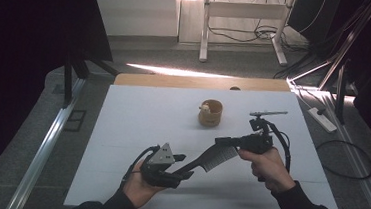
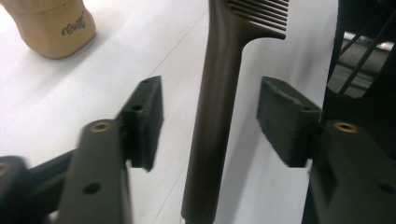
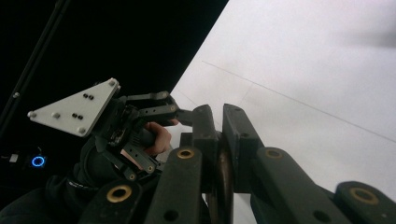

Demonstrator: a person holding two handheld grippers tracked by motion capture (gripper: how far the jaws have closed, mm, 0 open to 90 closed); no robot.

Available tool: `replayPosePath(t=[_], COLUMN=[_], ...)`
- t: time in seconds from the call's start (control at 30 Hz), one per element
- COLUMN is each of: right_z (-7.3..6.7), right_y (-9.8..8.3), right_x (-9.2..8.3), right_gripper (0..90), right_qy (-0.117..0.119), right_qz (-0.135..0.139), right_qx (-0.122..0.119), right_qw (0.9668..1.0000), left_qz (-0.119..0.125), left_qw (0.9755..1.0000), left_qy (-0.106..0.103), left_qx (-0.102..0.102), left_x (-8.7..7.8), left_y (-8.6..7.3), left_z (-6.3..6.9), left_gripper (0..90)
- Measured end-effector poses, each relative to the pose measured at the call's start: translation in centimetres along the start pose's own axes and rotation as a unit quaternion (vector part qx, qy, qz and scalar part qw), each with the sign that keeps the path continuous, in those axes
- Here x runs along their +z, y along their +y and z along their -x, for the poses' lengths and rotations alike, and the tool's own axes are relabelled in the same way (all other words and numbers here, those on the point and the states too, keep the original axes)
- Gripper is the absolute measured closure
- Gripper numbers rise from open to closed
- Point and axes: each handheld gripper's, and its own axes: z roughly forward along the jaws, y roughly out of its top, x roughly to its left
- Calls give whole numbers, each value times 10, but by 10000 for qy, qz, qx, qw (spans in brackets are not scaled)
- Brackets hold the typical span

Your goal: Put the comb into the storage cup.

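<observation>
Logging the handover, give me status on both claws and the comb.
Right claw shut on comb. Left claw open around its handle. Nothing in the way.

A tan cup point(image 1: 210, 113) stands upright on the white table point(image 1: 136, 126), mid-far side.

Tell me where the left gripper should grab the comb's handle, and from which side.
Take the comb on its bare handle, below the teeth, likely best end-on with one open pad on each flat side. The left gripper already straddles that straight, slim shaft without touching it, while the right gripper clamps the toothed end and holds it off the table.
</observation>
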Motion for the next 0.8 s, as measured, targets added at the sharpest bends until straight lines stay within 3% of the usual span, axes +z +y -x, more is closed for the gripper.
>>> replayPosePath(t=[0.27,0.43,0.8], right_z=[-1,-2,-1], right_y=[1,2,6], right_x=[-2,-7,-17], right_gripper=[851,851,851], right_qy=[-76,-110,-247], right_qz=[72,162,334], right_qx=[-159,-195,-258], right_qw=[9998,9996,9988], left_qz=[-36,-75,-114], left_qw=[9984,9974,9961], left_qy=[-113,-176,-95], left_qx=[-545,-698,-871], left_x=[-2,-7,-17], left_y=[-5,-9,-19], left_z=[-11,-15,-23], left_gripper=[170,112,10])
